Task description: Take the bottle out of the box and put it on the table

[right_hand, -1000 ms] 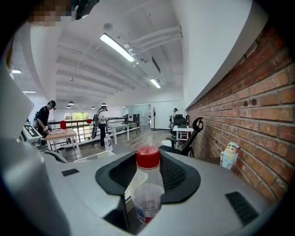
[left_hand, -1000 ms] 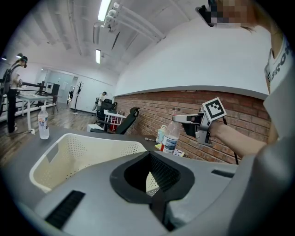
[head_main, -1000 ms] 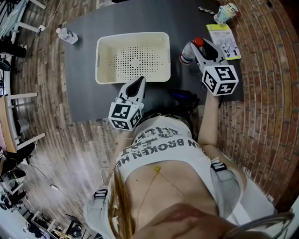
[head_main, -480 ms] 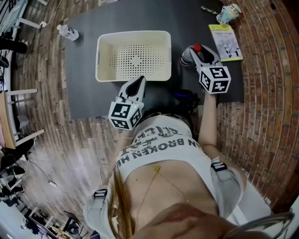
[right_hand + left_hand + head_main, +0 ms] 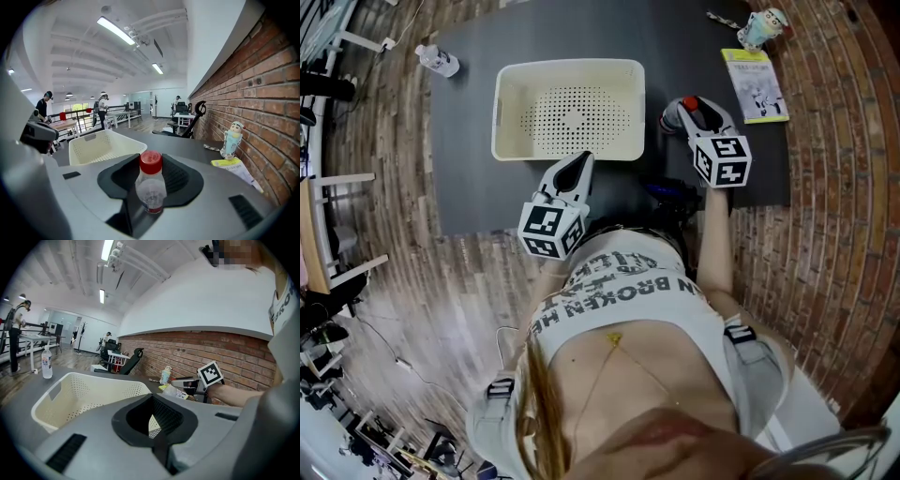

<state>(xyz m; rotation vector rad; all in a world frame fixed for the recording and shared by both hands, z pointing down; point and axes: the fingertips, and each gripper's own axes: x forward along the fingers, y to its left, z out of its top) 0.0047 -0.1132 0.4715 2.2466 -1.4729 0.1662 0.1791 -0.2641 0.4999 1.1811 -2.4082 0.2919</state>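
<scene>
A small clear bottle (image 5: 151, 186) with a red cap sits between the jaws of my right gripper (image 5: 151, 174), which are closing on it and carry it. From the head view the bottle (image 5: 675, 116) and right gripper (image 5: 688, 111) hang low over the dark table (image 5: 469, 141), just right of the cream perforated box (image 5: 567, 67). Whether the bottle touches the table I cannot tell. The box (image 5: 47, 404) holds nothing. My left gripper (image 5: 581, 161) hovers at the box's near rim with its jaws together and nothing in them.
A yellow booklet (image 5: 753, 84) and a small cartoon figure (image 5: 762, 26) lie at the table's far right by the brick wall. A clear water bottle (image 5: 438, 61) stands at the far left corner. People and office chairs are farther back.
My right gripper has sunk toward the table with the bottle in it, staying right of the box. The left gripper has not moved.
</scene>
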